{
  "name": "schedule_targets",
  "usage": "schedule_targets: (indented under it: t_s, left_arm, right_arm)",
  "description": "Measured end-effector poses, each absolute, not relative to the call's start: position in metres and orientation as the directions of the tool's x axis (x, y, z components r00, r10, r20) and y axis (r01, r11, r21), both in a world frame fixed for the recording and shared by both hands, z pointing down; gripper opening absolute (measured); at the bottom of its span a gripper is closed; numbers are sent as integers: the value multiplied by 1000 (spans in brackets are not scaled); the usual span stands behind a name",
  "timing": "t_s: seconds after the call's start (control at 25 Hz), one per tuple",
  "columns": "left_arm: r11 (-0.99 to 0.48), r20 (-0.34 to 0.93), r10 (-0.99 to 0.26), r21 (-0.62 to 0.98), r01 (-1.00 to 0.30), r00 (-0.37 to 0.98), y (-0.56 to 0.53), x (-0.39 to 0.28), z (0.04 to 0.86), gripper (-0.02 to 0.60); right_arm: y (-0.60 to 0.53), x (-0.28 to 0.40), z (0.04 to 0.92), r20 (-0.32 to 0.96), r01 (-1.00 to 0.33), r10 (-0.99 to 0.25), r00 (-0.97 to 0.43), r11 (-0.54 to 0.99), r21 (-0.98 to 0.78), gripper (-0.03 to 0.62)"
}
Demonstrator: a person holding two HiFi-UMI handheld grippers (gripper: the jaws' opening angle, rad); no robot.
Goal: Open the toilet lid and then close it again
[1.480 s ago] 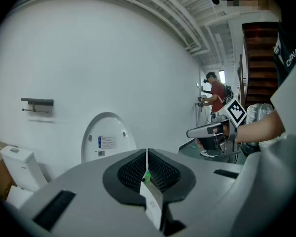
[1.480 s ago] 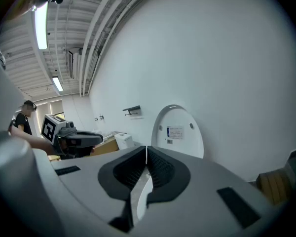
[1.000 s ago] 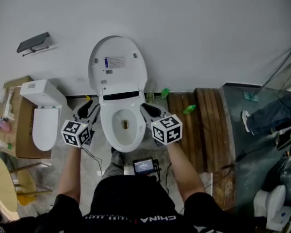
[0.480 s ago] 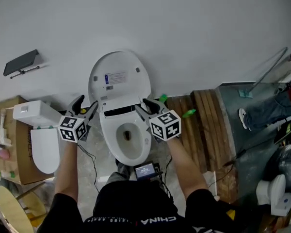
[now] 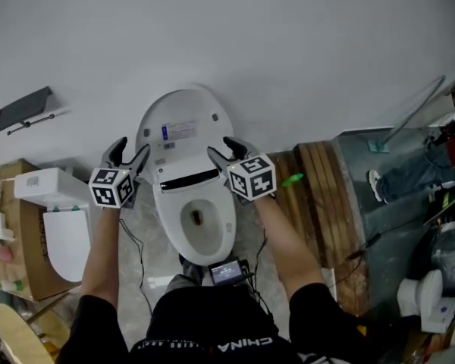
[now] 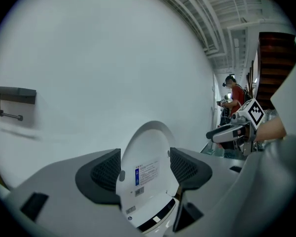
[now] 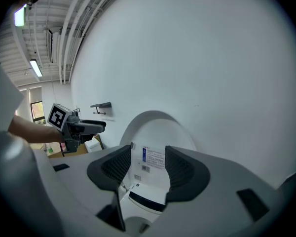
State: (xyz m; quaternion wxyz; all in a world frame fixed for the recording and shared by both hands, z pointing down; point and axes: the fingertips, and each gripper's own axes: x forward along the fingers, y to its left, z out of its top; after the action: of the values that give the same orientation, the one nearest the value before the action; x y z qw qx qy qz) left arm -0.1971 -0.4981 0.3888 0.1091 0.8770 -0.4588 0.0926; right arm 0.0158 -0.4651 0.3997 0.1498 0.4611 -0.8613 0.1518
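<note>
Either side of the toilet lid (image 5: 183, 123), upright against the wall, our left claw (image 5: 130, 150) and right claw (image 5: 221, 149), jaws just opening, grip nothing; closing comes next, we judge, needing a catch on its rim.

glossy white plastic toilet lid (image 5: 183, 123) — matt painted wall (image 5: 303, 44), rough wooden planks (image 5: 318, 203).

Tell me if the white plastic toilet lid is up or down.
Up. The white plastic toilet lid stands raised against the grey wall, its labelled underside facing out, and the bowl below is uncovered.
</note>
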Motion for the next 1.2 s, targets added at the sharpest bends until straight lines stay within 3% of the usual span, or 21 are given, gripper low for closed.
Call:
schedule_targets:
  t_s: [0.36,0.8,1.04,1.2]
  left_arm:
    - [-495,322,-823,-6,-869,467,-566,-172,393,293]
    - [-446,389,-840,-99,-889,378,-606,-172,406,225]
    - [-411,384,-858,-112,-905,342,-615,-177,412,92]
    - [-404,393,-858,-122,-907,330,-618,-178,417,69]
  right_arm:
    - [-522,37,392,399,-821,-738,-544,565,-76,205]
    - [-592,39,399,433,-800,-715,-549,599,-27,206]
    - [-614,36,409,454,-803,-712,-536,596,-12,205]
    - [-624,32,415,467,-798,-708,-530,602,8,205]
